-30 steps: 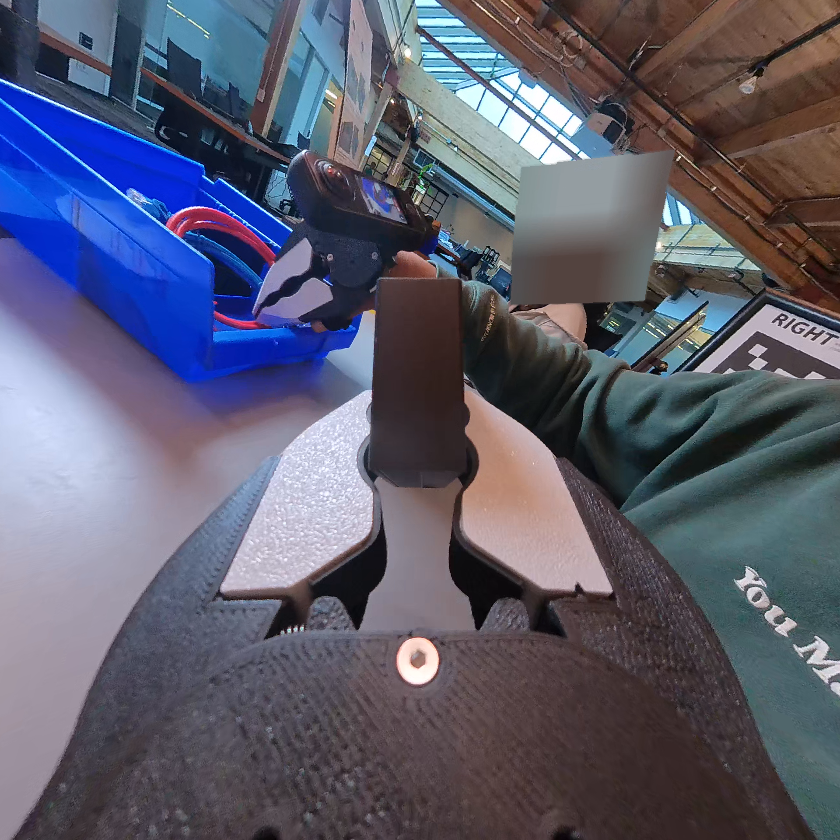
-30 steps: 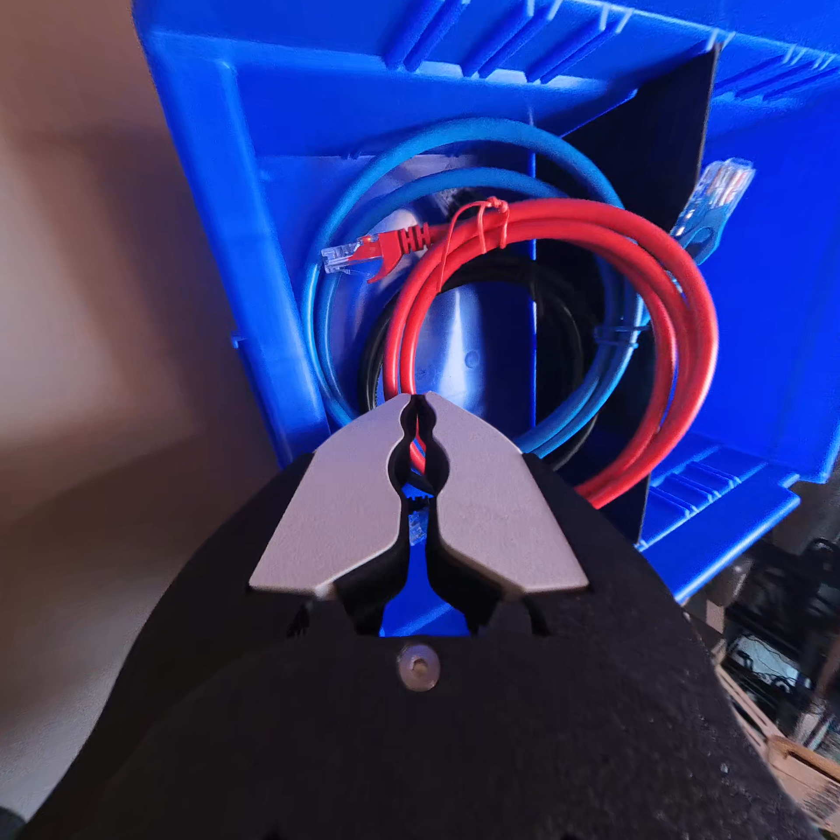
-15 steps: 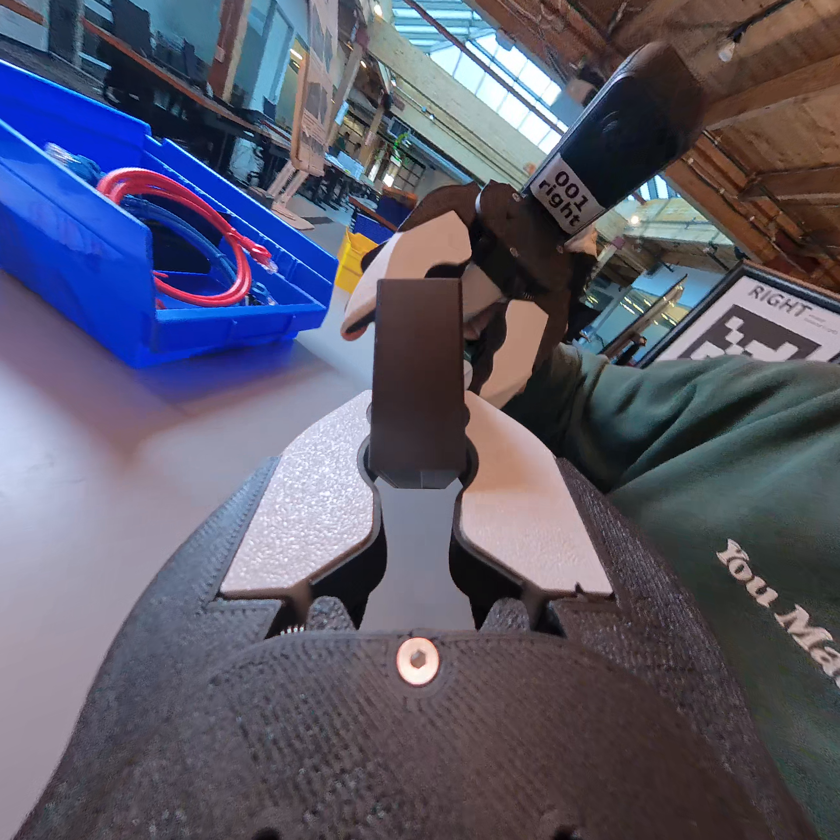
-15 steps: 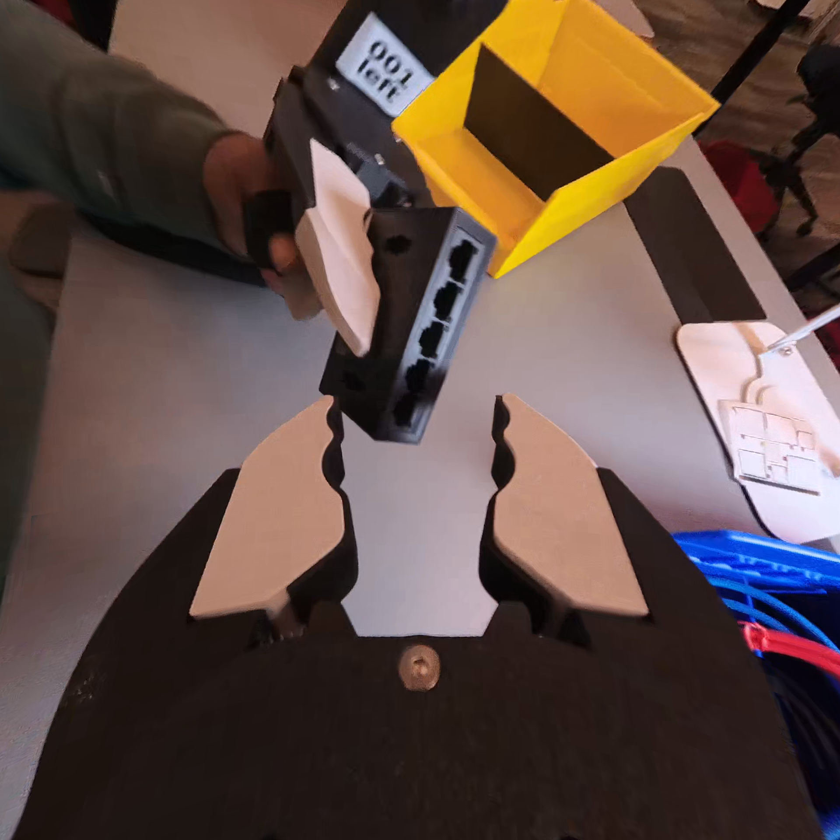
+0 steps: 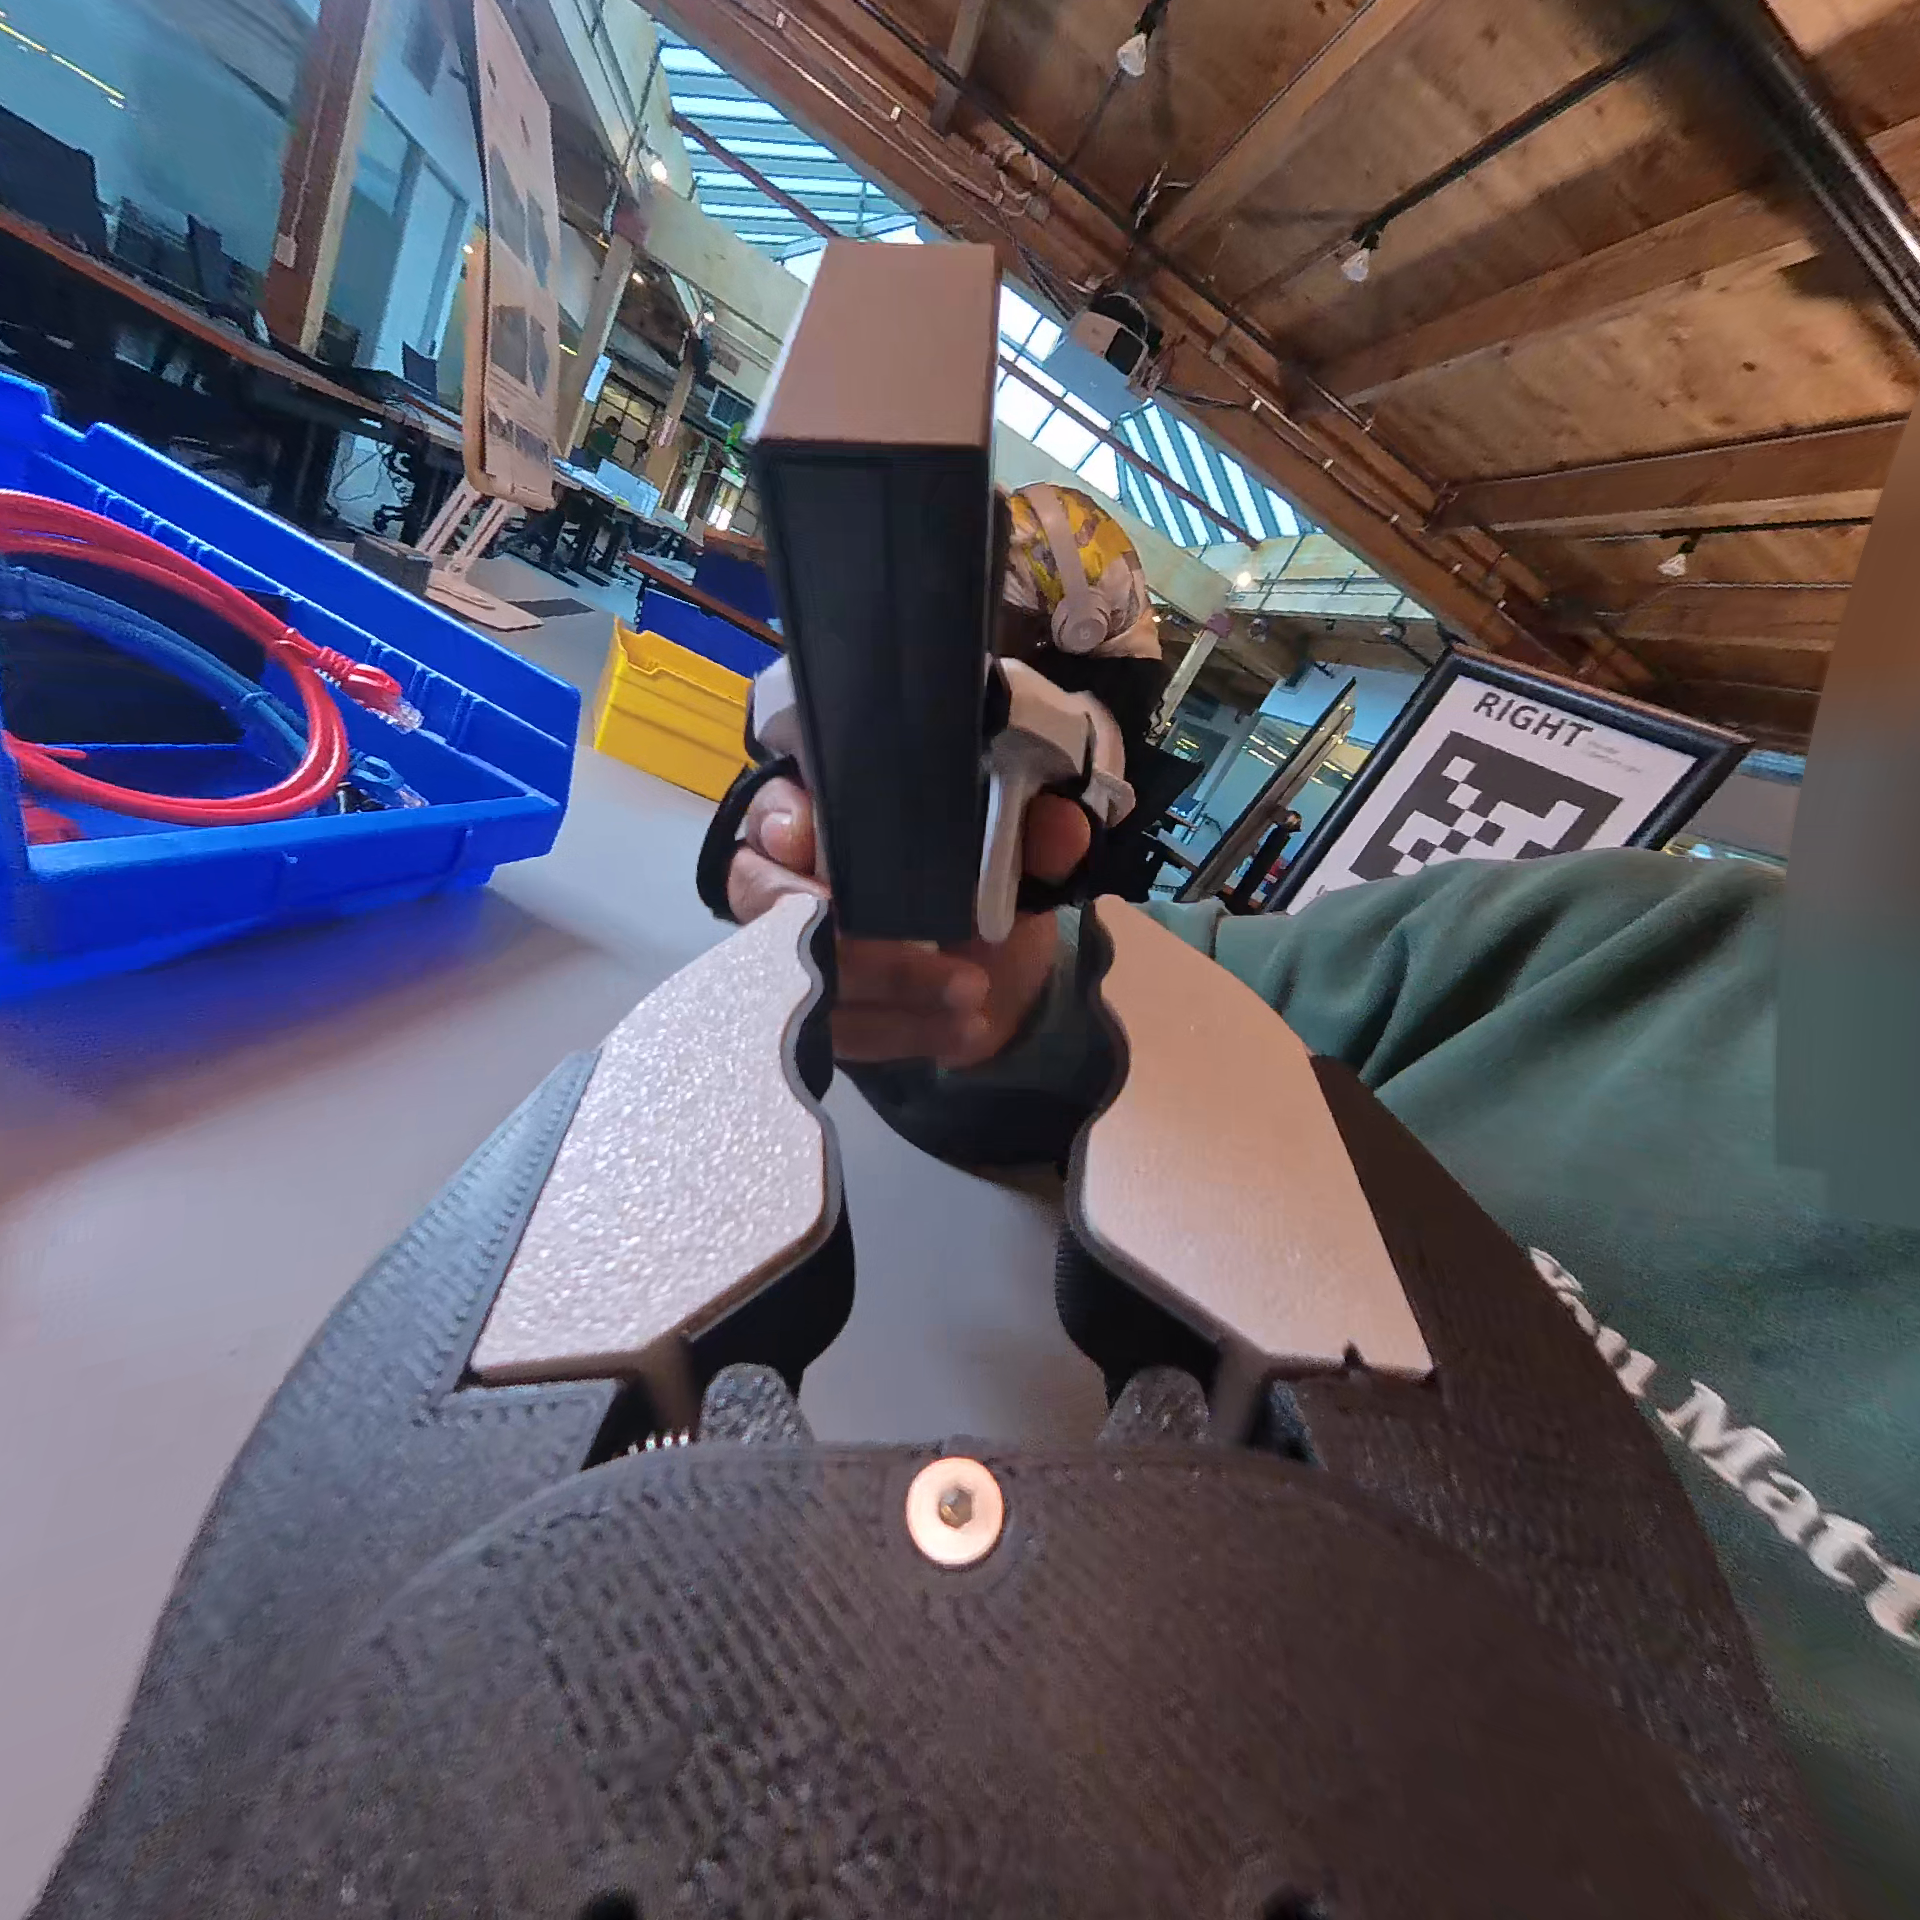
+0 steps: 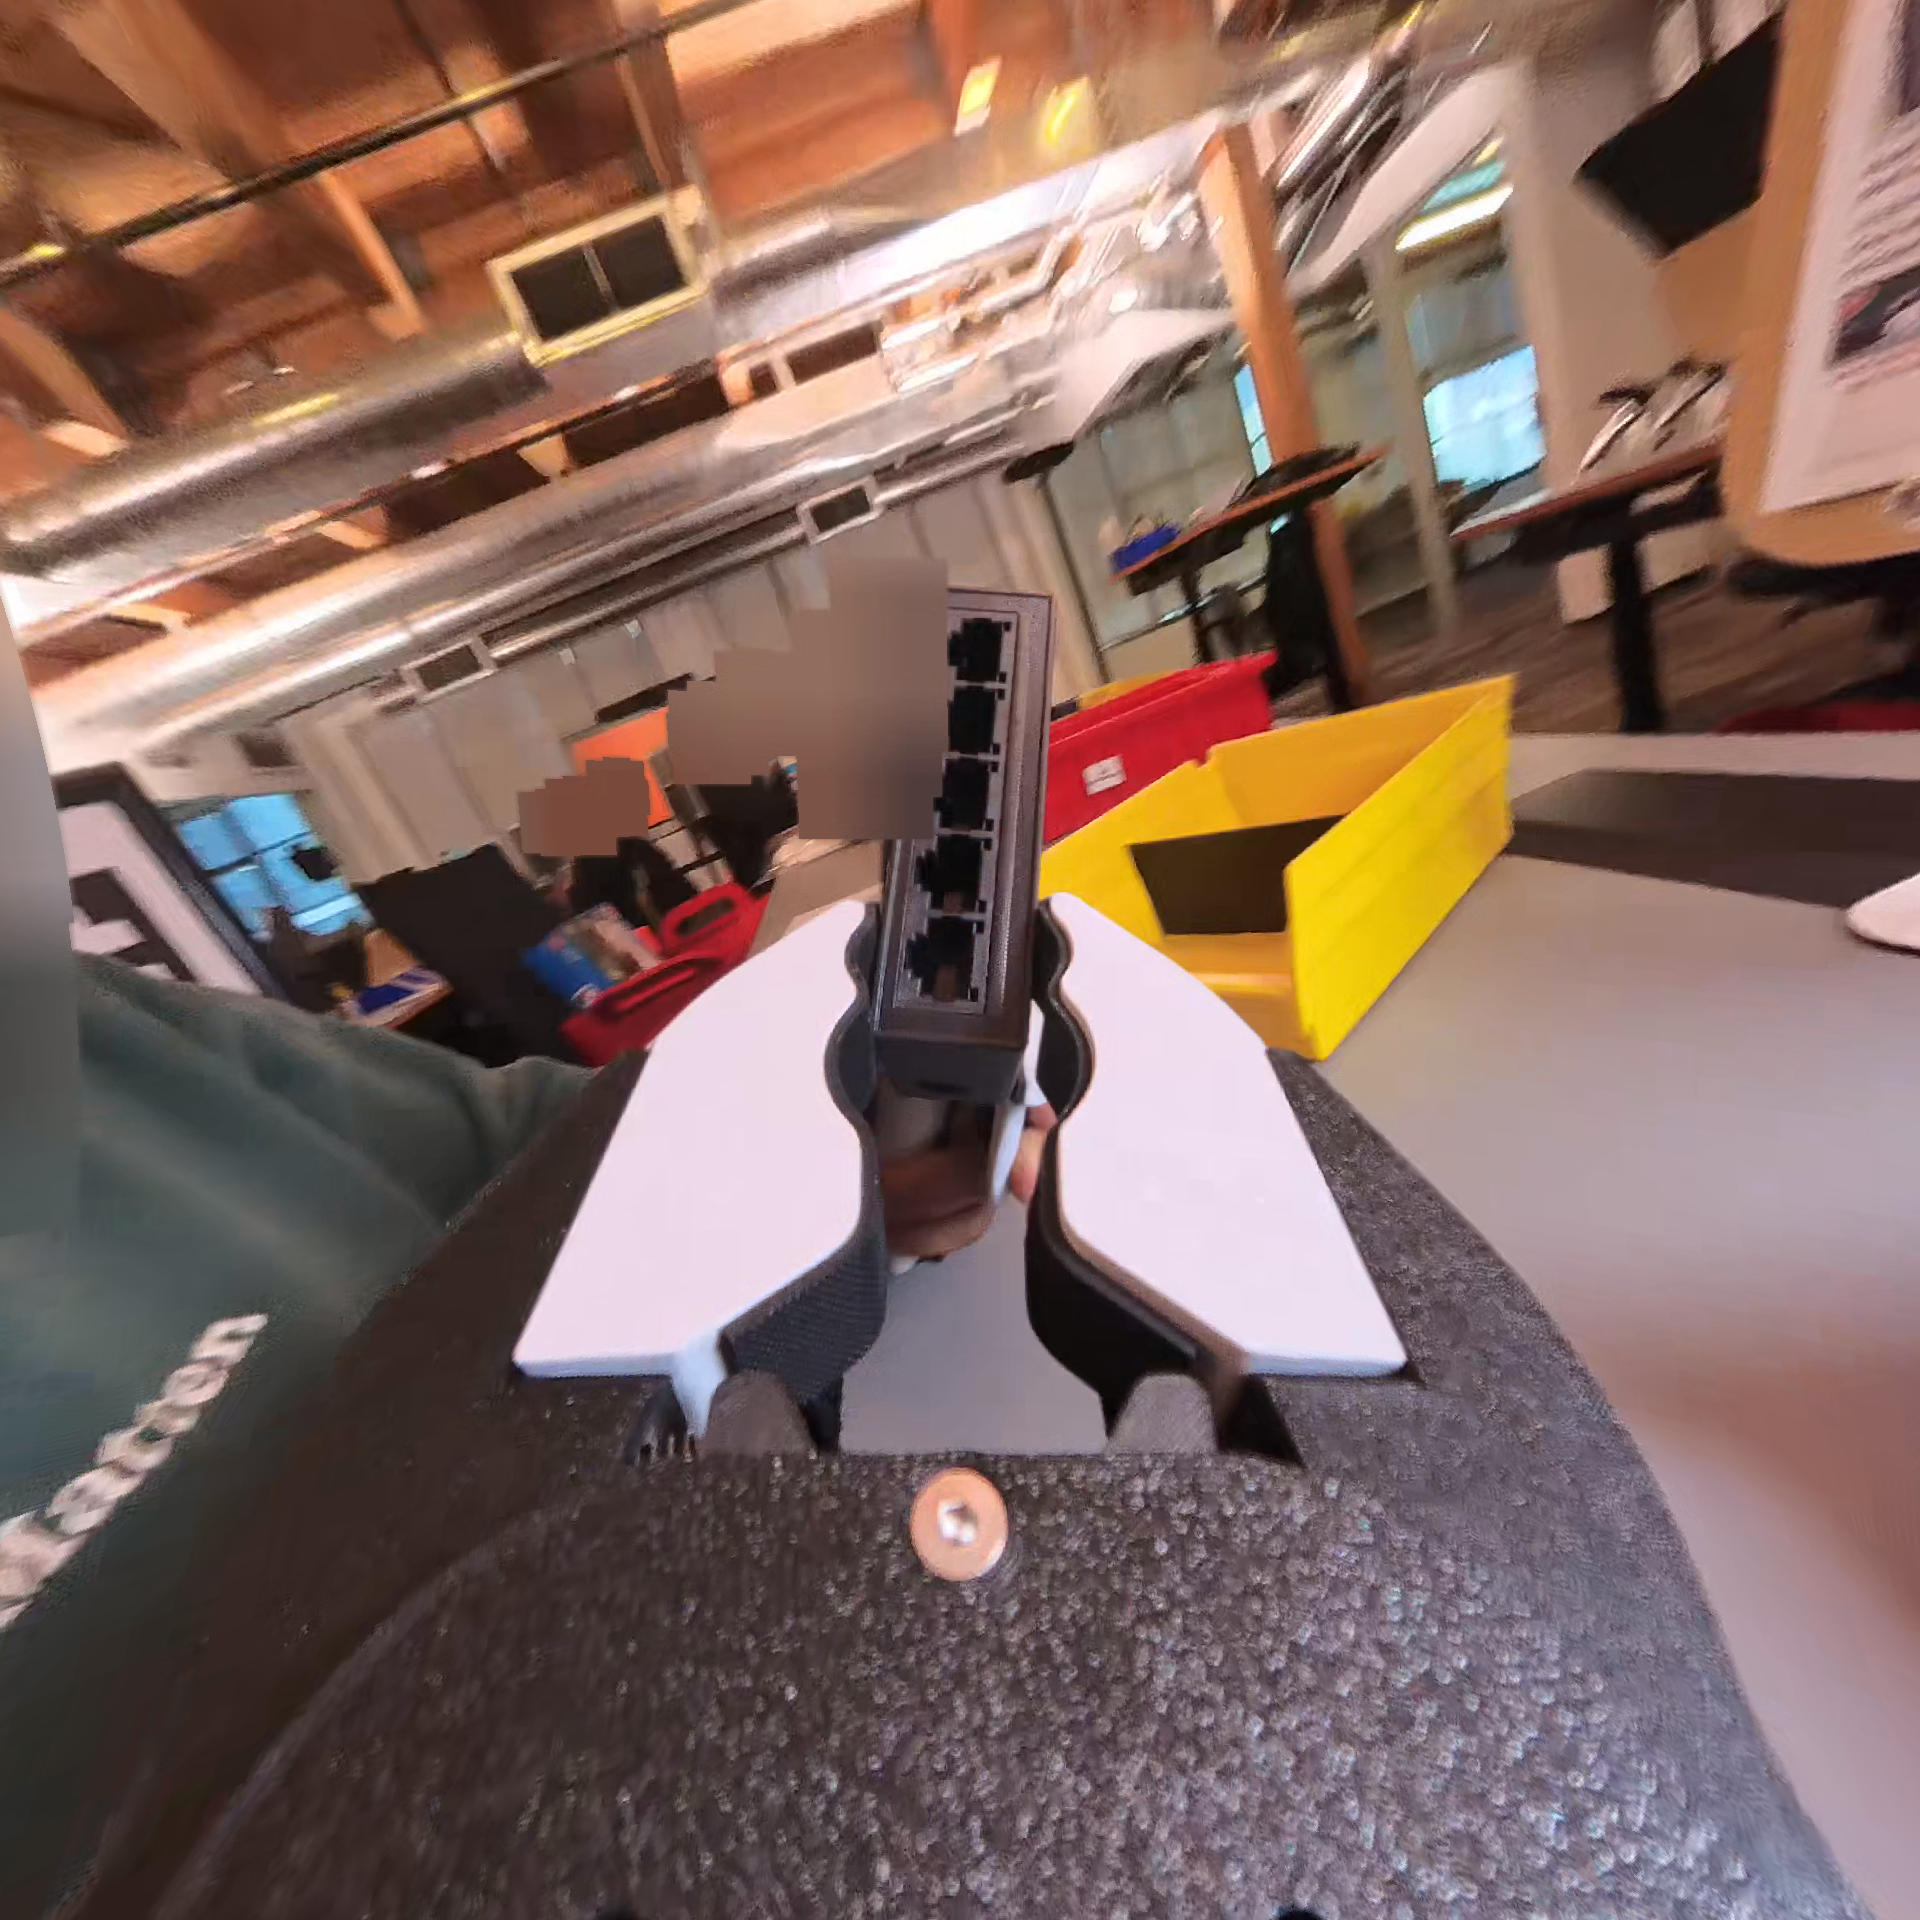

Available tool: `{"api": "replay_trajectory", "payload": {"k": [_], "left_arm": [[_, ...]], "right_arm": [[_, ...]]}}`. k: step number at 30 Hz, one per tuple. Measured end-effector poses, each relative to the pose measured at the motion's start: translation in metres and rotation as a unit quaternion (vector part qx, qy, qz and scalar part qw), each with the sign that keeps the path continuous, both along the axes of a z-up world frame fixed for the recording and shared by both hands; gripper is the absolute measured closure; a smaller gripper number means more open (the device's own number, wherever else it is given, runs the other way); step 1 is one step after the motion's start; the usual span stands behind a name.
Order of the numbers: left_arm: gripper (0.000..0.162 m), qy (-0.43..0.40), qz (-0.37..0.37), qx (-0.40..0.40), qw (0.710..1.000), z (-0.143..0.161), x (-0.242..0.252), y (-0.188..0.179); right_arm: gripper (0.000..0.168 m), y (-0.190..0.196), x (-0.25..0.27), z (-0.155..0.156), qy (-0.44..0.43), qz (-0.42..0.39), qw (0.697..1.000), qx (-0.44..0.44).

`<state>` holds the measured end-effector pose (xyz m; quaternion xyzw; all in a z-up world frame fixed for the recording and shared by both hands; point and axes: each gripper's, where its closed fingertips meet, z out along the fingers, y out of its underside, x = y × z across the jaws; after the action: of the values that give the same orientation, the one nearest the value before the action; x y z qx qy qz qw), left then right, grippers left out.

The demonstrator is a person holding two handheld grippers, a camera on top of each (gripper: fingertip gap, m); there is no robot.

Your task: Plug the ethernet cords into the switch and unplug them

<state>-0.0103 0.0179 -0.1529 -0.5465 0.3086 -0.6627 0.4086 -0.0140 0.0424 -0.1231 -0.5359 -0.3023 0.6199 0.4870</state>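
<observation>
Left gripper (image 5: 951, 951) is wide open and holds nothing; our switch (image 5: 883, 644) stands up just past its tips, and the red cord (image 5: 208, 665) lies in the blue bin (image 5: 312, 852), not plugged in

Right gripper (image 6: 951, 971) squeezes the switch (image 6: 961, 831) at its bottom end; we see all the holes empty, so plugging is not started
</observation>
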Motion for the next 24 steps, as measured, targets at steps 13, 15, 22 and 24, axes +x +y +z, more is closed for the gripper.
{"api": "replay_trajectory", "payload": {"k": [13,15,22,24], "left_arm": [[0.135,0.262,-0.181,-0.136,0.938,-0.079,-0.026,-0.023],[0.135,0.277,-0.225,-0.164,0.919,-0.091,-0.016,-0.035],[0.135,0.3,-0.267,-0.191,0.896,-0.107,0.001,-0.053],[0.135,0.295,-0.25,-0.195,0.901,-0.109,-0.003,-0.047]], "right_arm": [[0.102,-0.006,0.013,-0.029,-0.452,0.052,0.776,0.436],[0.092,-0.011,0.014,-0.058,-0.533,0.119,0.686,0.481],[0.098,-0.034,0.02,-0.139,-0.615,0.269,0.486,0.56],[0.104,-0.033,0.015,-0.142,-0.606,0.263,0.508,0.553]]}}
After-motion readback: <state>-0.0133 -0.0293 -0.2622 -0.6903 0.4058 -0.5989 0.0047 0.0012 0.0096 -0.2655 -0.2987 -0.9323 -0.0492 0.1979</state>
